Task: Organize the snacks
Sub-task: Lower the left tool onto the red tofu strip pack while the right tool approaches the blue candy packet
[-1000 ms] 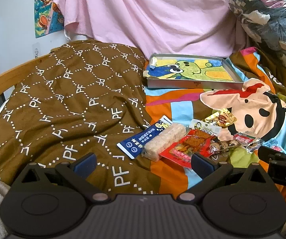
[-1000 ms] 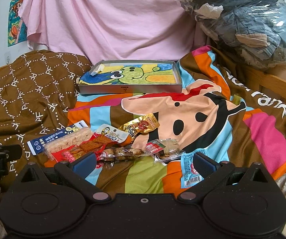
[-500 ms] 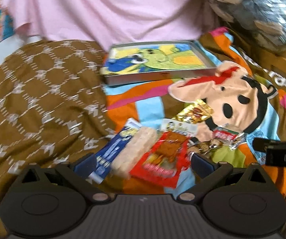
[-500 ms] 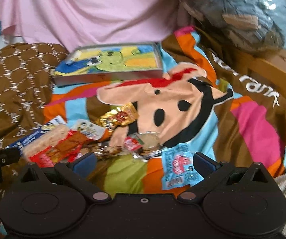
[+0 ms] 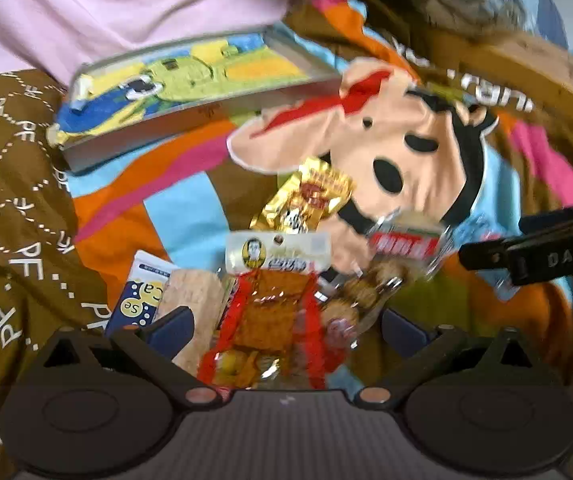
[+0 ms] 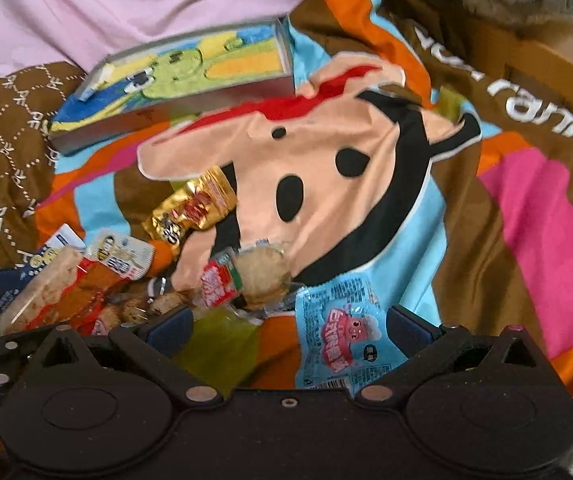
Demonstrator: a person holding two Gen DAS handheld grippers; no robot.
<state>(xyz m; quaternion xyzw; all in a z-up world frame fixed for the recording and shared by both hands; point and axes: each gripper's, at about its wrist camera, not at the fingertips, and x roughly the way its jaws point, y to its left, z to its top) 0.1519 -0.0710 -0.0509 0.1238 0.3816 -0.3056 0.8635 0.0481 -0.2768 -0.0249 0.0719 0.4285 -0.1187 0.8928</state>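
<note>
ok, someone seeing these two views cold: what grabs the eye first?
The snack pile first: bright packets heaped on the cartoon blanket, right ahead of both open grippers, left and right. A red packet lies between the left fingers, a blue packet between the right ones. Behind the pile sits a shallow tray with a green cartoon lining, no snacks in it.

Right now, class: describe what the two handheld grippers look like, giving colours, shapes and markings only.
Both the left gripper and the right gripper have matte black bodies with two round discs, angled black fingers with dark blue pads, and small metal pivot screws. White letters "DAS" mark the right gripper's side.
</note>
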